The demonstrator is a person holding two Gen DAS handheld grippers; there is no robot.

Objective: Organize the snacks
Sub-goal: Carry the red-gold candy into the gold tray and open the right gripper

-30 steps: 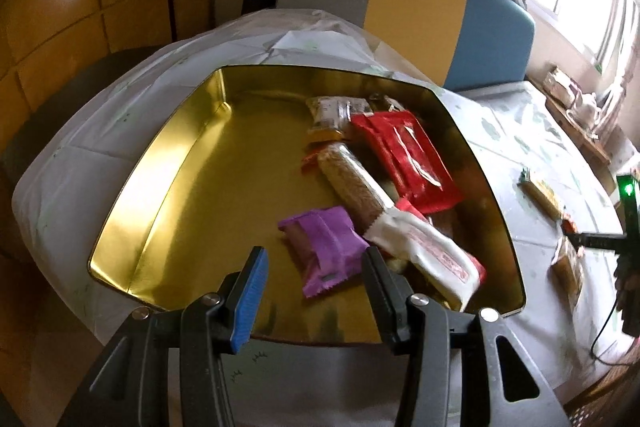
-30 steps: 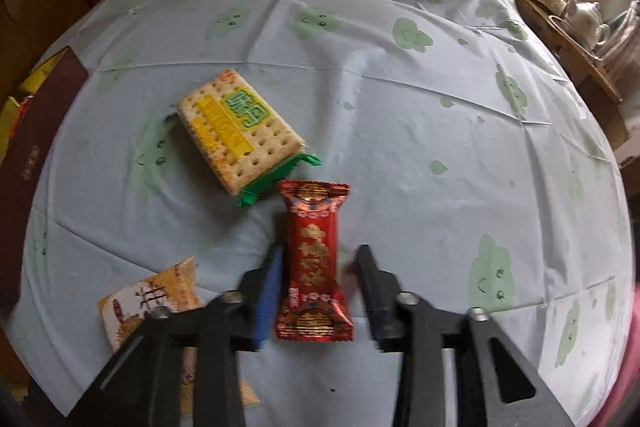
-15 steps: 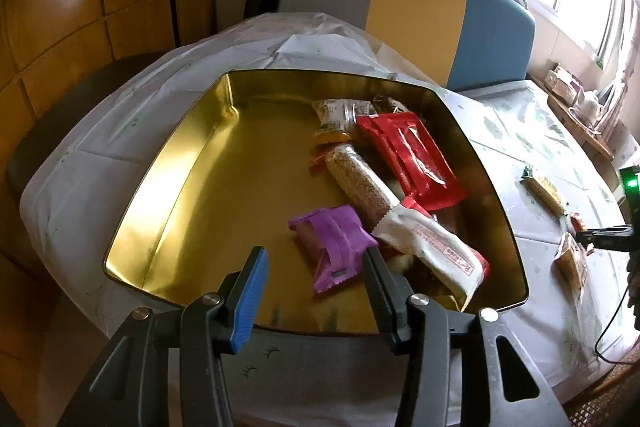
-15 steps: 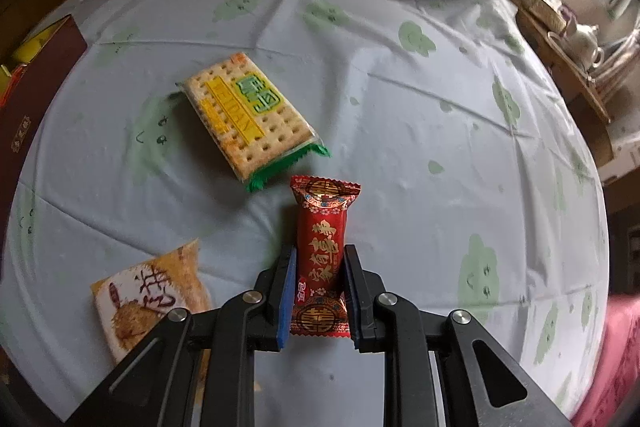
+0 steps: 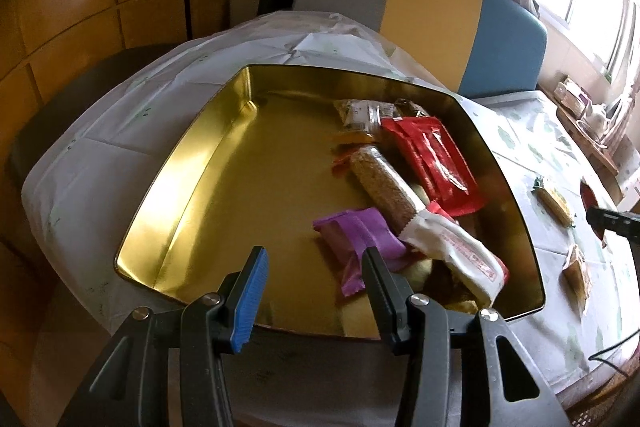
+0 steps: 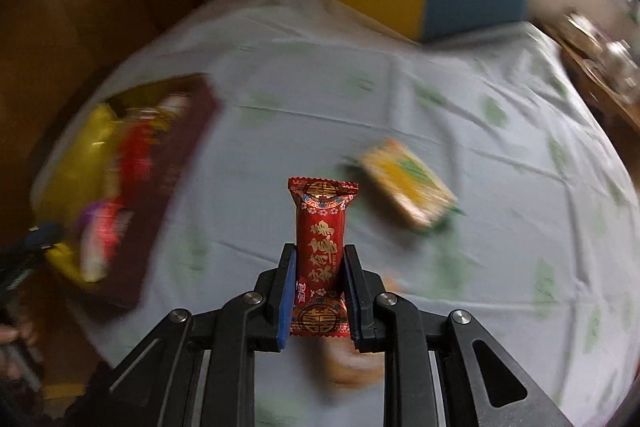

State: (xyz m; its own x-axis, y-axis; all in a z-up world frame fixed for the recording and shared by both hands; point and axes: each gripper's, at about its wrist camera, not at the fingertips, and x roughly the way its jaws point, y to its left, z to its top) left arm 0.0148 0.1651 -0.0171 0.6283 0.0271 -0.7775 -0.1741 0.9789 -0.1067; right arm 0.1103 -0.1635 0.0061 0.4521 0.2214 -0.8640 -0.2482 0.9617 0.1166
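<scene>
A gold tin (image 5: 192, 163) sits on the clothed table and holds several snacks: a purple packet (image 5: 360, 239), a white and red packet (image 5: 460, 251), an oat bar (image 5: 384, 183) and a red packet (image 5: 432, 155). My left gripper (image 5: 314, 267) is open and empty, hovering over the tin's near edge. My right gripper (image 6: 319, 259) is shut on a red and gold candy packet (image 6: 320, 227), held above the table. The tin (image 6: 120, 179) lies blurred at the left of the right wrist view.
A green and yellow cracker pack (image 6: 408, 183) lies on the tablecloth right of the held packet, also in the left wrist view (image 5: 554, 201). Another snack packet (image 5: 576, 271) lies right of the tin. A grey, yellow and blue chair back (image 5: 420, 11) stands behind the table.
My right gripper shut on the red candy packet, lifted it off the table and swung left toward the tin. The left gripper drew back slightly, still open.
</scene>
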